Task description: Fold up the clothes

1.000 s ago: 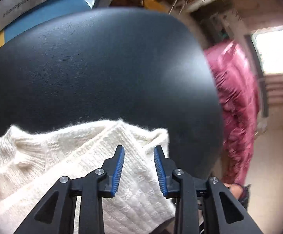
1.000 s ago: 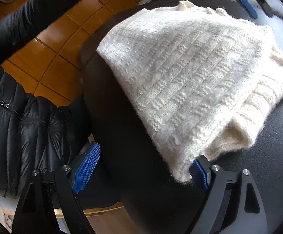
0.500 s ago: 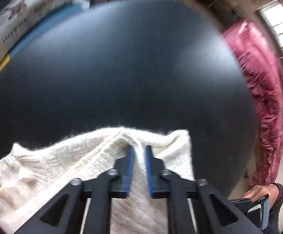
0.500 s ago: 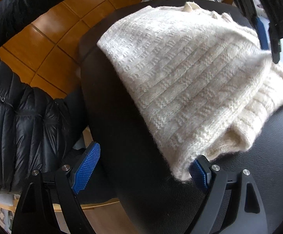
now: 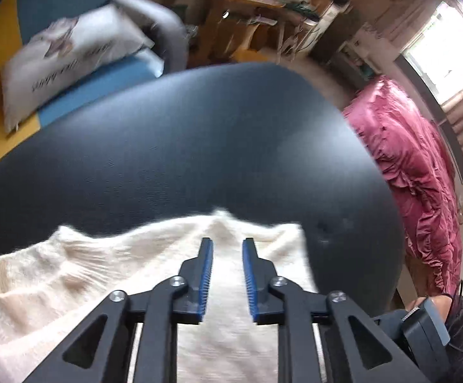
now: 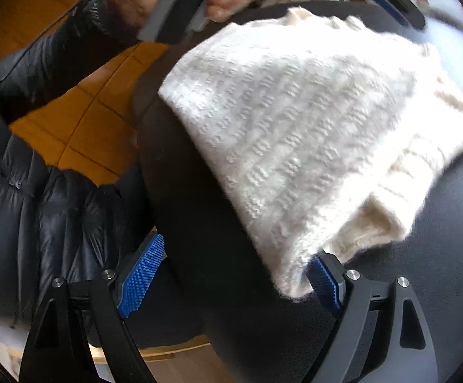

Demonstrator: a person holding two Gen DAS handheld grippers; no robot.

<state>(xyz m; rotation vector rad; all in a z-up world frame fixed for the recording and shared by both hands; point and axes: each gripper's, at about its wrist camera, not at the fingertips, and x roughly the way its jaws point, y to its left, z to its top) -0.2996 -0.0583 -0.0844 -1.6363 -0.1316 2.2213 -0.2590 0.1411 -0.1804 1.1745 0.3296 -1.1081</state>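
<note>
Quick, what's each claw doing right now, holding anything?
Left claw: open above the white knit sweater, holding nothing.
Right claw: wide open at the sweater's corner on the black table, gripping nothing.

I see a lived-in home room: a printed pillow (image 5: 68, 54) on a blue and yellow sofa (image 5: 56, 0), cluttered wooden shelves (image 5: 257, 9), a window (image 5: 451, 54), wooden floor (image 6: 81, 121).
</note>
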